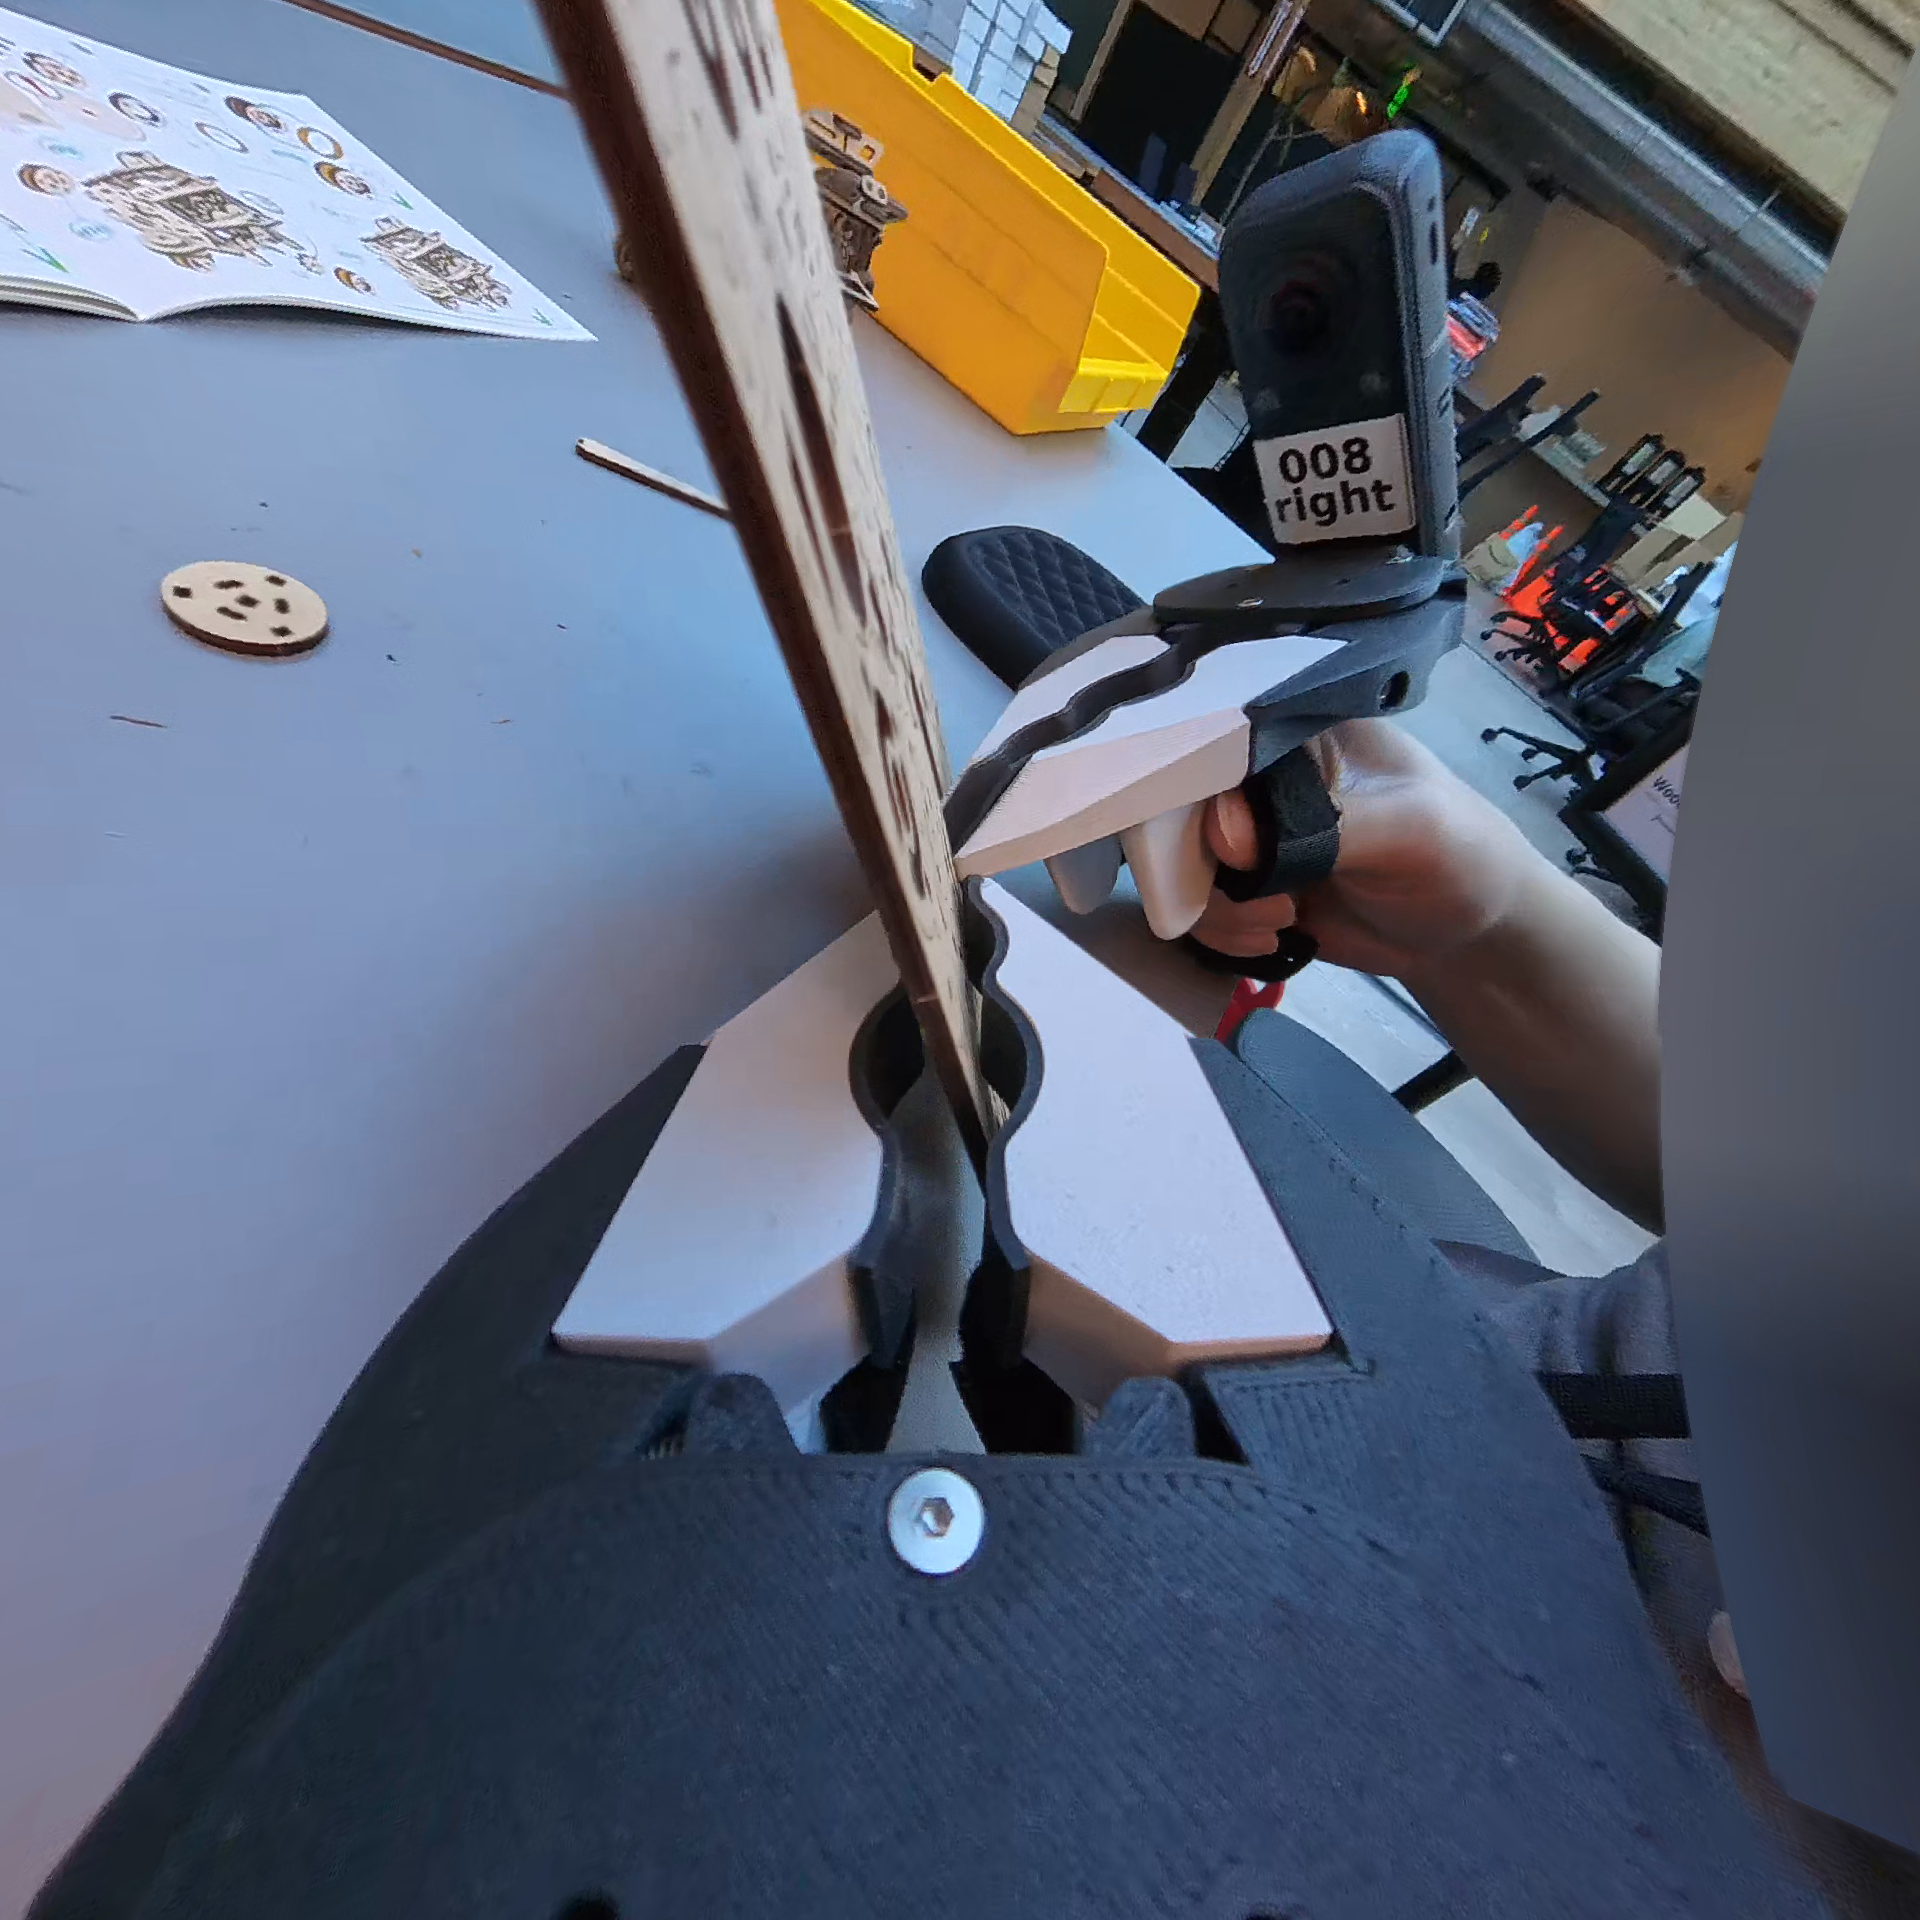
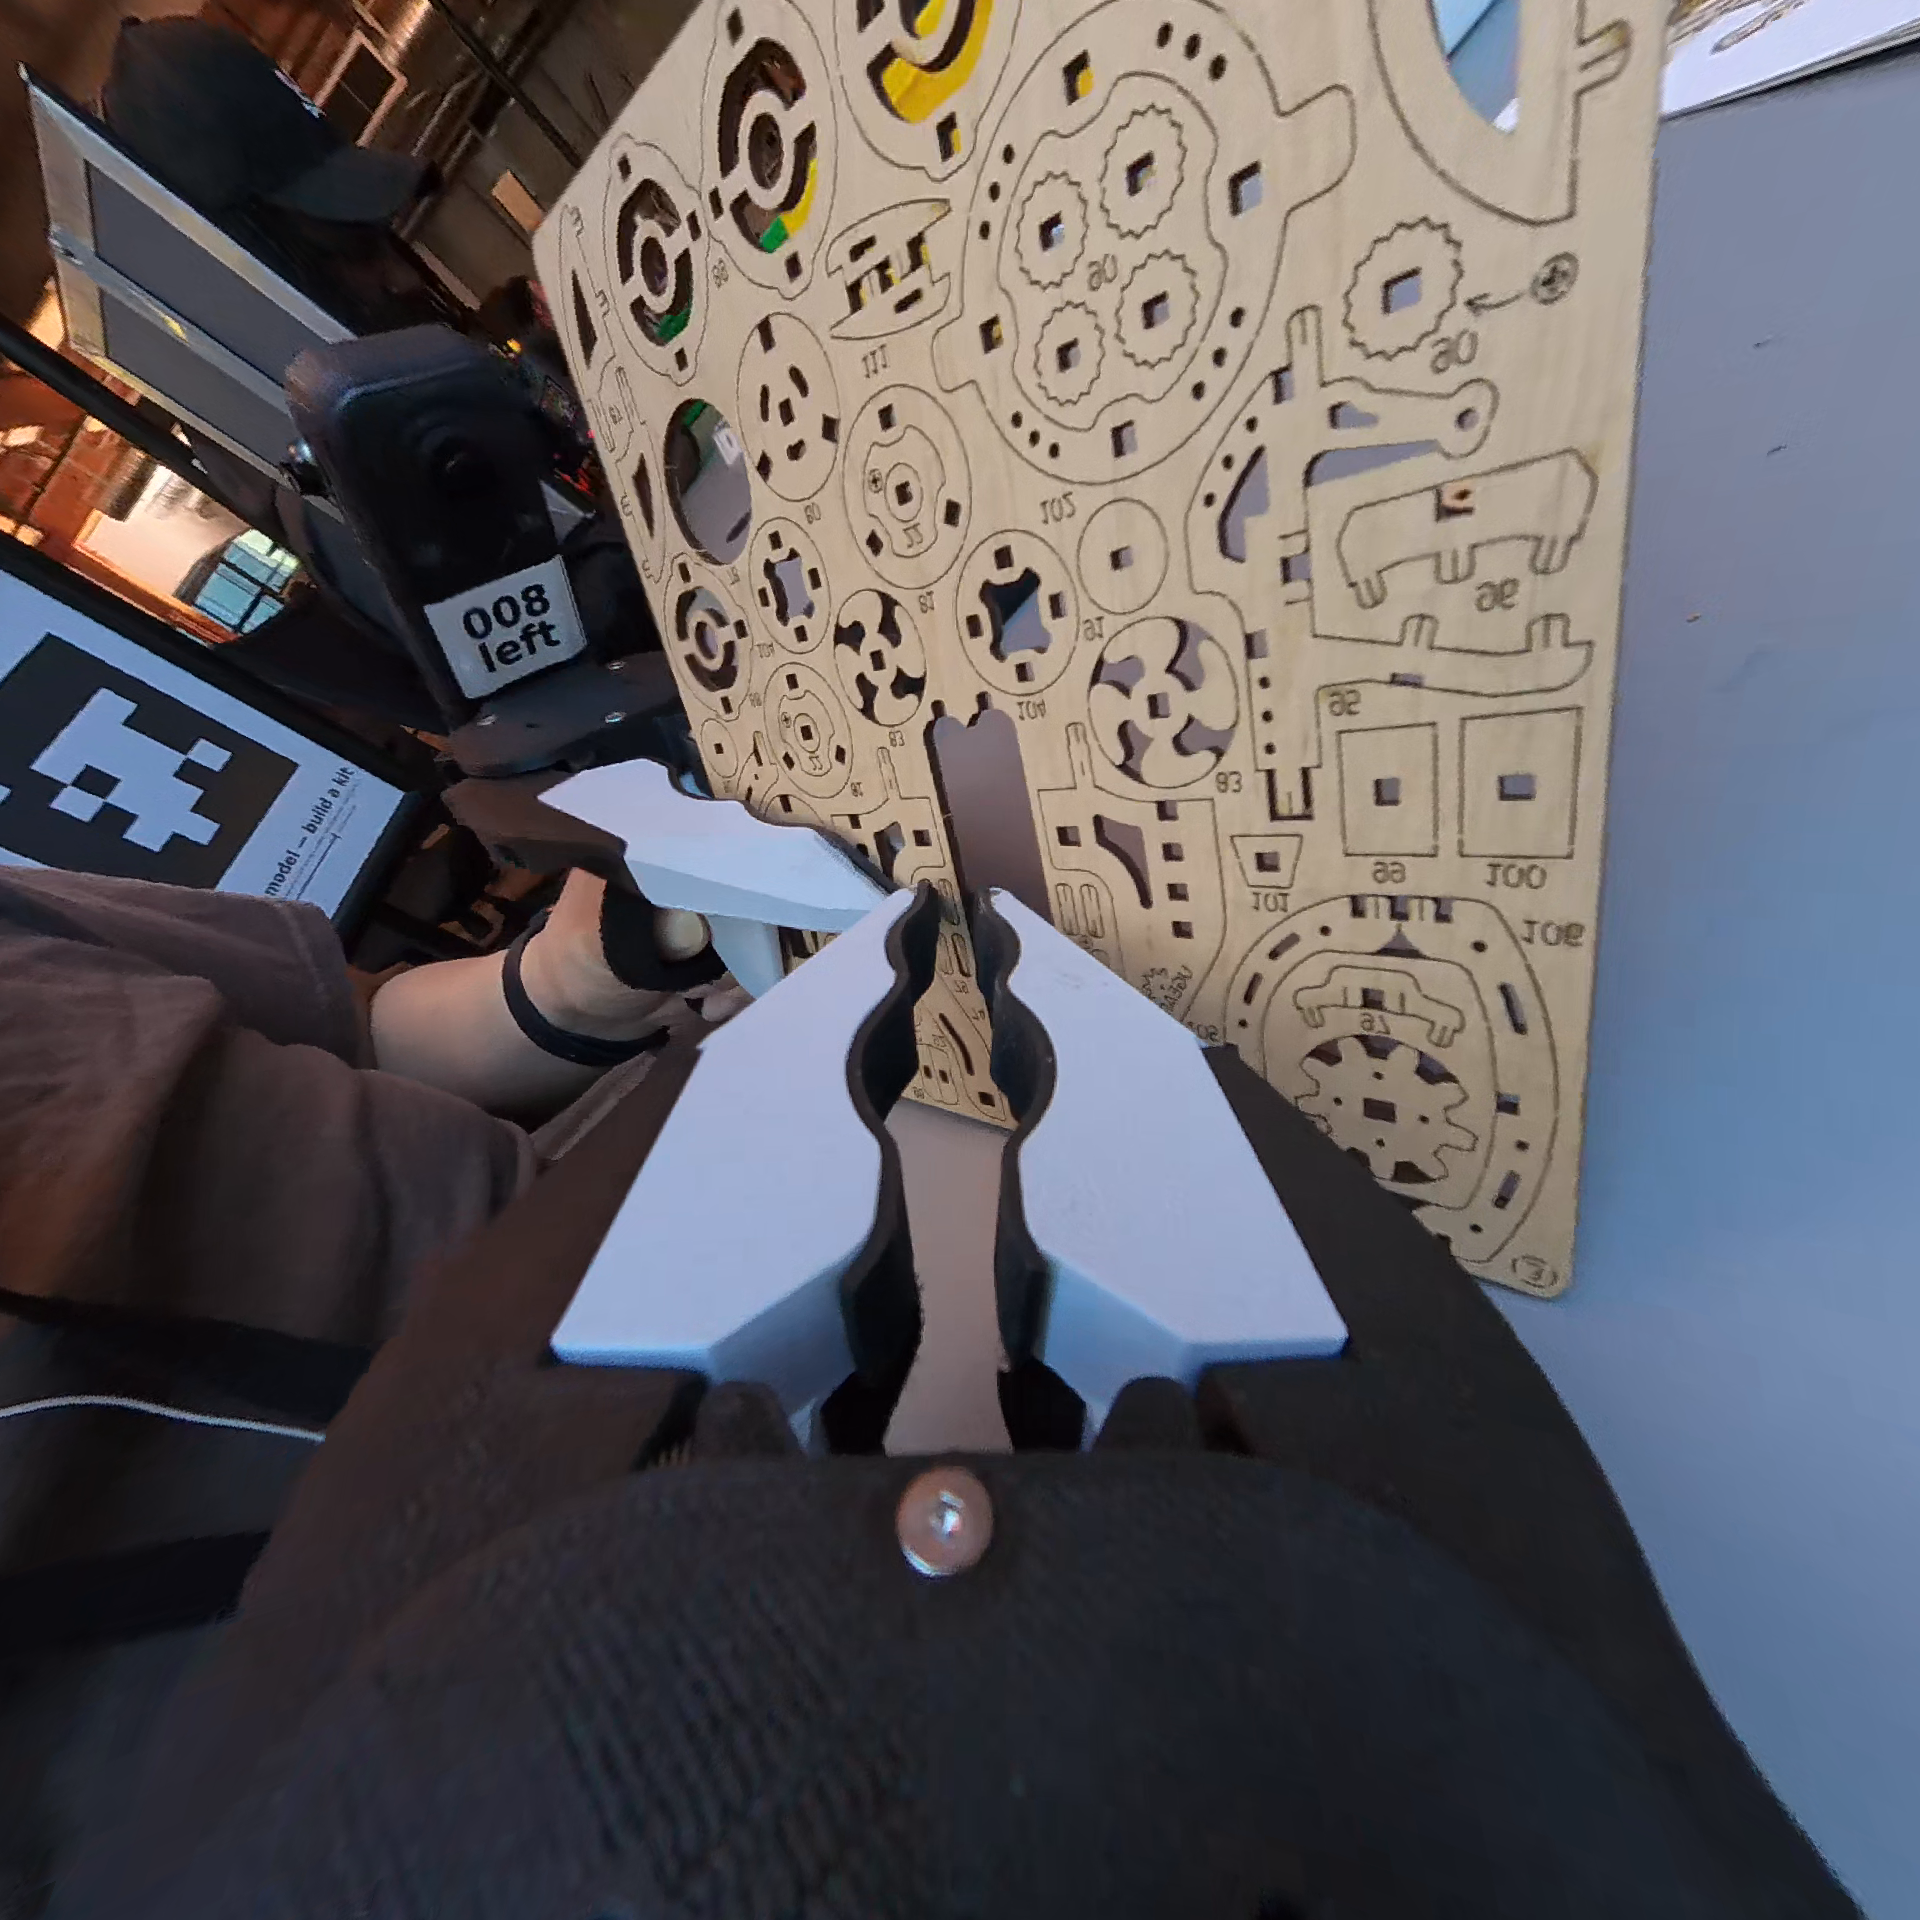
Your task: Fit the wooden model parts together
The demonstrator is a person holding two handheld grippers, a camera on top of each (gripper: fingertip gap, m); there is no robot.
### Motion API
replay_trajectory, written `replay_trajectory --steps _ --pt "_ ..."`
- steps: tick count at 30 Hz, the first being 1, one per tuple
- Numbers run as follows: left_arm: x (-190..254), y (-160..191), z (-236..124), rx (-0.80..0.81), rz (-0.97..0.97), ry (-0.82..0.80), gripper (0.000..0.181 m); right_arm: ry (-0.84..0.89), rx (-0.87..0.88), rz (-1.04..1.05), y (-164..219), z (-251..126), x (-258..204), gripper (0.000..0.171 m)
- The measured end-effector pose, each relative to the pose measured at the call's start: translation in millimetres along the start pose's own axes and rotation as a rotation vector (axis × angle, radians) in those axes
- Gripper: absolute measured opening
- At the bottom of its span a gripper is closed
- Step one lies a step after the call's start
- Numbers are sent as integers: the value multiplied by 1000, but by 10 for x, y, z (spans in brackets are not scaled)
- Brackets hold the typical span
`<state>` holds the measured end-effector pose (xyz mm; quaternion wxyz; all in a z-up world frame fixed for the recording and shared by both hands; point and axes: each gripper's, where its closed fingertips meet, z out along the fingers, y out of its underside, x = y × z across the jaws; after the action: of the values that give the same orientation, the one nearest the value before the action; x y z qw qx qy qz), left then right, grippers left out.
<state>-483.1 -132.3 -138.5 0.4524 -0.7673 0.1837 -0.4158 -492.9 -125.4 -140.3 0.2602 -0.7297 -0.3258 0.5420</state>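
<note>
A thin laser-cut wooden sheet [image 1: 790, 364] full of model parts stands upright on edge on the grey table [image 1: 312, 935]. My left gripper [image 1: 935, 925] is shut on its near edge and holds it up. The right wrist view shows the sheet's face [image 2: 1143, 520], with gears, discs and a long empty slot [image 2: 977, 800]. My right gripper [image 2: 956, 904] has its fingers together, tips against the sheet's face just below that slot. It also shows in the left wrist view [image 1: 961, 842], touching the sheet's right side. The left gripper [image 2: 862, 883] shows at the sheet's left edge.
A loose round wooden disc [image 1: 244, 608] and a thin wooden stick [image 1: 649, 478] lie on the table. An open instruction booklet [image 1: 239, 197] lies at the far left. A partly built wooden model [image 1: 852, 208] stands beside a yellow bin [image 1: 1018, 260]. A black-and-white marker card [image 2: 135, 769] stands at the left.
</note>
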Motion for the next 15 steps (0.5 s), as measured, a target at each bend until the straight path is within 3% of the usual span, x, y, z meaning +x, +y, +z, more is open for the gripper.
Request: replay_trajectory --steps 15 --pt "-52 19 -15 -8 -17 -40 1 122 44 -68 20 64 51 6"
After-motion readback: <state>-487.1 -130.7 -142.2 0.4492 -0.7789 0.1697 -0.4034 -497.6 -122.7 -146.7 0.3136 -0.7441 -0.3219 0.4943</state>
